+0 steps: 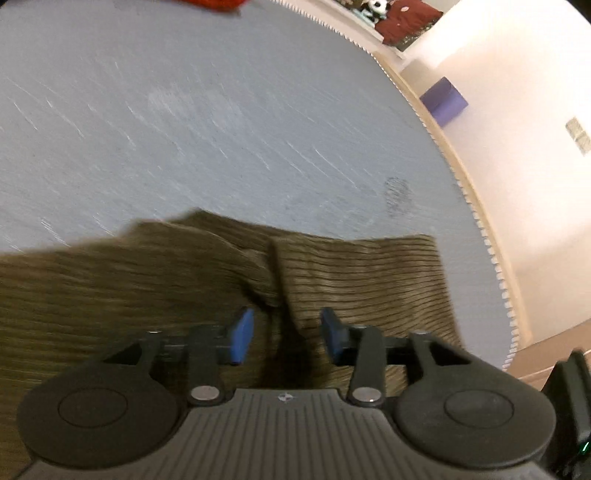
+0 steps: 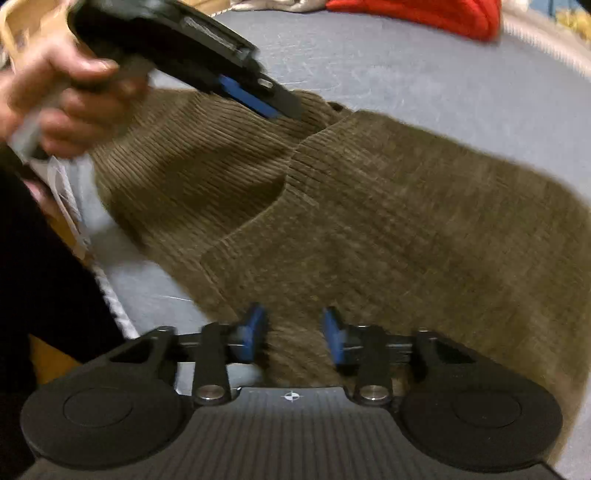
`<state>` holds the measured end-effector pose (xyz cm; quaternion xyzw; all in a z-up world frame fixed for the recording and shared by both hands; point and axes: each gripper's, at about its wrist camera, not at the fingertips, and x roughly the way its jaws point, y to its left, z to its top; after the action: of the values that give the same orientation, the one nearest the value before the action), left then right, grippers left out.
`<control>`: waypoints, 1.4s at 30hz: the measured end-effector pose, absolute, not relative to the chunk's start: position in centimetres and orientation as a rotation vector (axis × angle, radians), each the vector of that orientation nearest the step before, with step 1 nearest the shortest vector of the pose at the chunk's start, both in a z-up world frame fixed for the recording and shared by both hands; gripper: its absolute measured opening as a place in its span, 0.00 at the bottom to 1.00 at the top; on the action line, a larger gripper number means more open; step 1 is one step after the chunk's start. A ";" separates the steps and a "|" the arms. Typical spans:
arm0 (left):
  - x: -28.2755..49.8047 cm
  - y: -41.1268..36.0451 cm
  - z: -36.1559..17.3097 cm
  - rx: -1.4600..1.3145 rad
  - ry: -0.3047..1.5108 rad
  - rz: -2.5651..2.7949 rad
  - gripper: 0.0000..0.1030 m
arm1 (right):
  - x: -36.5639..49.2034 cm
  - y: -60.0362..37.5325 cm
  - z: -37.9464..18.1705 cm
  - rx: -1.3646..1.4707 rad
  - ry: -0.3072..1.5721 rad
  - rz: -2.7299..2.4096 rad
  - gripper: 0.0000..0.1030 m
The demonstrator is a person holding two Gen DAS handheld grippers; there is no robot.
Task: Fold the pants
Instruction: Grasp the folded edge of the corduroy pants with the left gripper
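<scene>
Down at the cloth, the left gripper [image 1: 286, 336] has its two blue pads set partly apart, with a raised ridge of the olive corduroy pants [image 1: 351, 273] running up between them. The pads [image 1: 242, 338] do not press on that ridge in this view; a gap shows on both sides of it, so nothing is clamped. From the right wrist camera the same left gripper [image 2: 273, 107] appears from the side, tilted downward over the far edge of the pants, its tip just at or above the fabric; whether it touches there is too blurred to tell. A bare hand [image 2: 62, 99] wraps its handle.

The right gripper [image 2: 293, 336] also stands partly open, its blue pads [image 2: 255, 332] on either side of a narrow strip of the pants [image 2: 406, 229] near the closer edge. The cloth lies between them, but the pads are not visibly squeezing it.

The pants lie spread on a blue-grey mat [image 1: 221, 129], one layer folded over another so that a curved fold edge crosses the middle. The mat has a pale toothed rim [image 1: 491, 251]. A red cloth [image 2: 424, 14] lies at the far end of the mat, well apart from the pants. Beyond the rim sit a purple block [image 1: 443, 101] and a cream wall [image 1: 524, 166].
</scene>
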<state>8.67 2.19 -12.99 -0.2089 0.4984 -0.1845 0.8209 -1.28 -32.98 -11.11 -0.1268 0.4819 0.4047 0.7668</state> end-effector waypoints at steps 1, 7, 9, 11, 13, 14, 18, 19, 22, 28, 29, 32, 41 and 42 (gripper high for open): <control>9.1 1.7 -13.7 -0.462 1.081 -0.401 0.57 | -1.3 -33.2 -10.9 -0.264 1.053 0.878 0.36; 10.8 -1.3 -16.3 -0.442 1.138 -0.413 0.59 | -0.5 -33.0 -11.0 -0.255 1.048 0.889 0.36; 11.0 -2.3 -16.1 -0.428 1.131 -0.450 0.57 | 0.0 -33.6 -10.7 -0.239 1.048 0.889 0.38; 10.7 -3.3 -15.6 -0.338 1.131 -0.459 0.39 | 0.4 -33.6 -10.4 -0.216 1.052 0.888 0.42; 10.0 -3.6 -14.3 -0.276 1.104 -0.482 0.25 | 1.1 -33.8 -10.4 -0.196 1.046 0.883 0.43; 9.5 -3.4 -13.1 -0.268 1.069 -0.496 0.23 | 1.1 -34.0 -10.1 -0.189 1.037 0.874 0.43; 6.6 -1.3 -8.8 -0.262 0.926 -0.505 0.20 | 1.9 -36.6 -7.4 -0.068 0.962 0.831 0.43; 6.0 -0.5 -8.3 -0.264 0.901 -0.484 0.20 | 2.2 -37.6 -6.6 -0.013 0.933 0.822 0.43; 5.2 2.0 -7.8 -0.274 0.870 -0.369 0.20 | 3.1 -40.0 -4.9 0.118 0.860 0.762 0.45; 6.5 4.1 -10.1 -0.182 0.992 -0.140 0.31 | 4.8 -43.5 -4.4 0.234 0.822 0.444 0.63; 6.3 4.4 -9.6 -0.184 0.966 -0.145 0.38 | 5.1 -43.8 -4.9 0.231 0.845 0.376 0.65; 5.8 5.0 -9.2 -0.249 0.953 -0.220 0.65 | 5.7 -44.4 -6.5 0.210 0.927 0.260 0.67; 4.8 4.0 -16.1 -0.306 1.302 -0.421 0.70 | 5.8 -42.9 -10.1 0.143 1.096 0.254 0.69; 4.5 3.6 -16.2 -0.284 1.294 -0.432 0.70 | 5.9 -43.0 -9.9 0.135 1.100 0.258 0.69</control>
<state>4.47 3.63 -16.20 -0.1306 0.5959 -0.1989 0.7670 5.86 -42.96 -9.87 0.0640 0.5208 0.1221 0.8424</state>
